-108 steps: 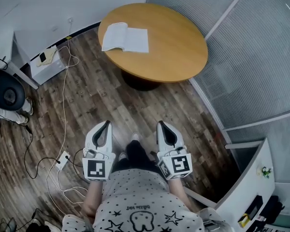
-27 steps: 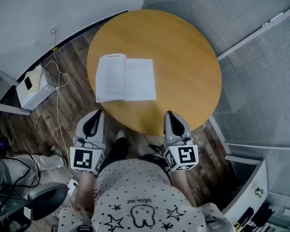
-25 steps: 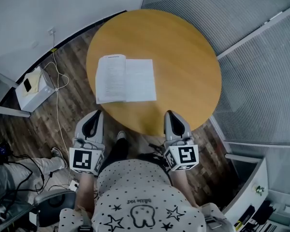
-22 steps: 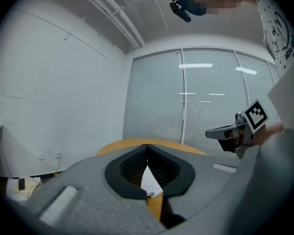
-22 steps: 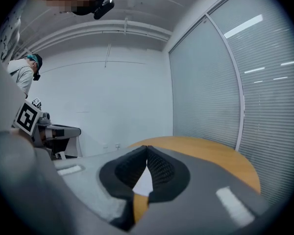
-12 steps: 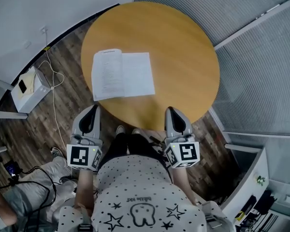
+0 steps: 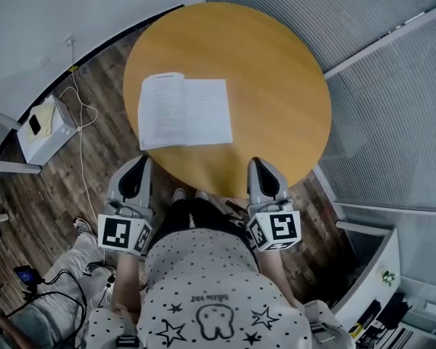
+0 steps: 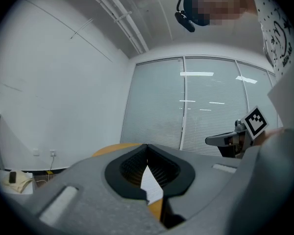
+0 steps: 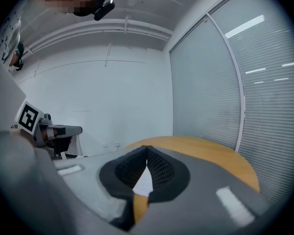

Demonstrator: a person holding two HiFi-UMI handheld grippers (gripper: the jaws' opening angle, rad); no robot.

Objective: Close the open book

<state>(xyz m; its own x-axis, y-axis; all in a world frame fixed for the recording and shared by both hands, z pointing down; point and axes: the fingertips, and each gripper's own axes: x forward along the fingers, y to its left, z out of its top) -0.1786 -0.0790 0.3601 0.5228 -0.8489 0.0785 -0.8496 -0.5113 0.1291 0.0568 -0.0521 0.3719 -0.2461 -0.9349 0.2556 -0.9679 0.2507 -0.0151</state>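
Book [image 7: 185, 112] open, flat on round table [image 7: 276, 71], left of centre.
Left gripper [image 7: 140, 162] and right gripper [image 7: 256, 163] level at near table edge, jaws of both pressed together, holding nothing. Pages just beyond left tips, well apart from right tips, touching neither.

right gripper [image 9: 147, 148]: jaws closed, tips touching
book [image 9: 143, 184]: white page, seen through the gap under the tips
table [image 9: 210, 153]: round, wood, ahead
left gripper [image 9: 71, 129]: far left
blinds [image 9: 245, 82]: right side
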